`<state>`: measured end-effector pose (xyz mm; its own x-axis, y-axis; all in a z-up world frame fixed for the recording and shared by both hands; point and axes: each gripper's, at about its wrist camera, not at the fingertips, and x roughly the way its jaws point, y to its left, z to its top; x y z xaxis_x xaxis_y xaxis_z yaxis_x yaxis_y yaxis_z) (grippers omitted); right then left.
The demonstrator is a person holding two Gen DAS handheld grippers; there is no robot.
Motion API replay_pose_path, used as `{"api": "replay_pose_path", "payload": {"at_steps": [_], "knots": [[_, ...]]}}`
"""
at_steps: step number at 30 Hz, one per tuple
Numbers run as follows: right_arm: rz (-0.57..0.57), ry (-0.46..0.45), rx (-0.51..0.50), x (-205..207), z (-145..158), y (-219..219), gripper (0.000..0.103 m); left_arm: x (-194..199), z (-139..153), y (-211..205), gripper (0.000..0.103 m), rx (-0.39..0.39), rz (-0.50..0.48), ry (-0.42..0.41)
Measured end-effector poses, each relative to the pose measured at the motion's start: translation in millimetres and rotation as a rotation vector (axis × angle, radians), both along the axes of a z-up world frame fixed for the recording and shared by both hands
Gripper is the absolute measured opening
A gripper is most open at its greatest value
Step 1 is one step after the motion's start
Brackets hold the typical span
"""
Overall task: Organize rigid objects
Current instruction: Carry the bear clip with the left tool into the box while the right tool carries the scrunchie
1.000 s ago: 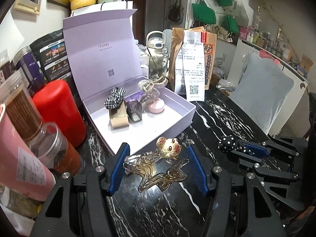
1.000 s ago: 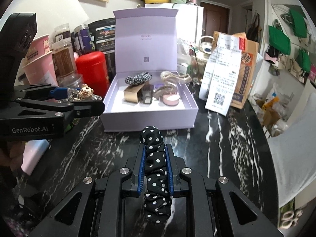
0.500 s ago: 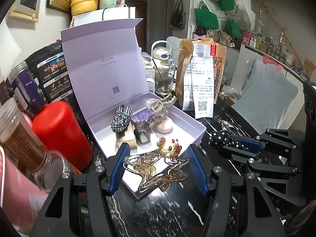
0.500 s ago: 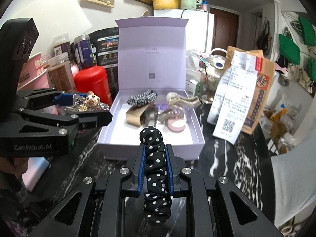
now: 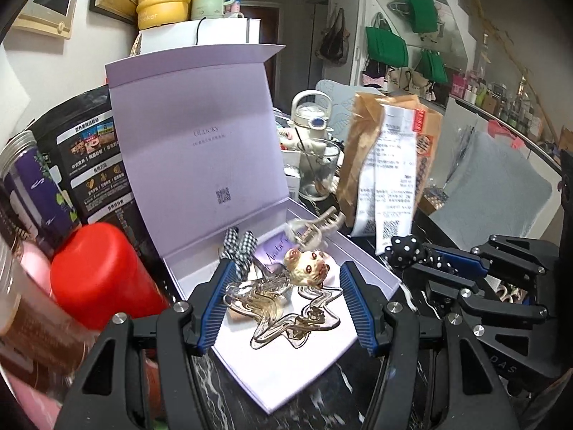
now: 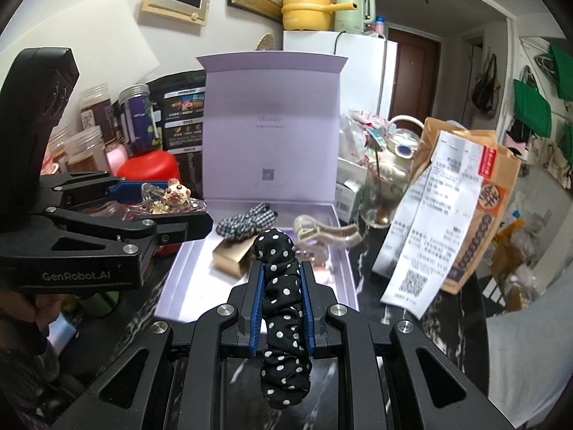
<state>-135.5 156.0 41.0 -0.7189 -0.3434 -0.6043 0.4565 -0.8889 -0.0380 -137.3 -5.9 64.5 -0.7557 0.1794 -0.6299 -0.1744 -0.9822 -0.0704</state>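
Right wrist view: black marble table (image 6: 444,326) (cluttered kitchen behind) bore open lilac box (image 6: 272,136) holding checked scrunchie (image 6: 247,223), gold case (image 6: 232,258), clear claw clip (image 6: 322,231). Right gripper (image 6: 283,299) clenched polka-dot scrunchie (image 6: 283,308) near the box; left gripper (image 5: 283,302) grasped star clip (image 5: 286,302) over it.

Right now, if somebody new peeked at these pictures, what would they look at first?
Probably the clear star-shaped hair clip with a little bear face, held between the left gripper fingers just over the open lilac gift box. Next, the black polka-dot scrunchie squeezed in the right gripper, in front of the same box. The bright red canister left of the box pops out too.
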Motion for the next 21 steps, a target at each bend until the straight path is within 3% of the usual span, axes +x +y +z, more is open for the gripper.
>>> {"api": "replay_pose_path", "payload": {"at_steps": [21], "knots": [[-0.007, 0.029, -0.016, -83, 5, -5, 0.018, -74, -12, -17, 0.06, -0.002, 0.098, 0.011]]}}
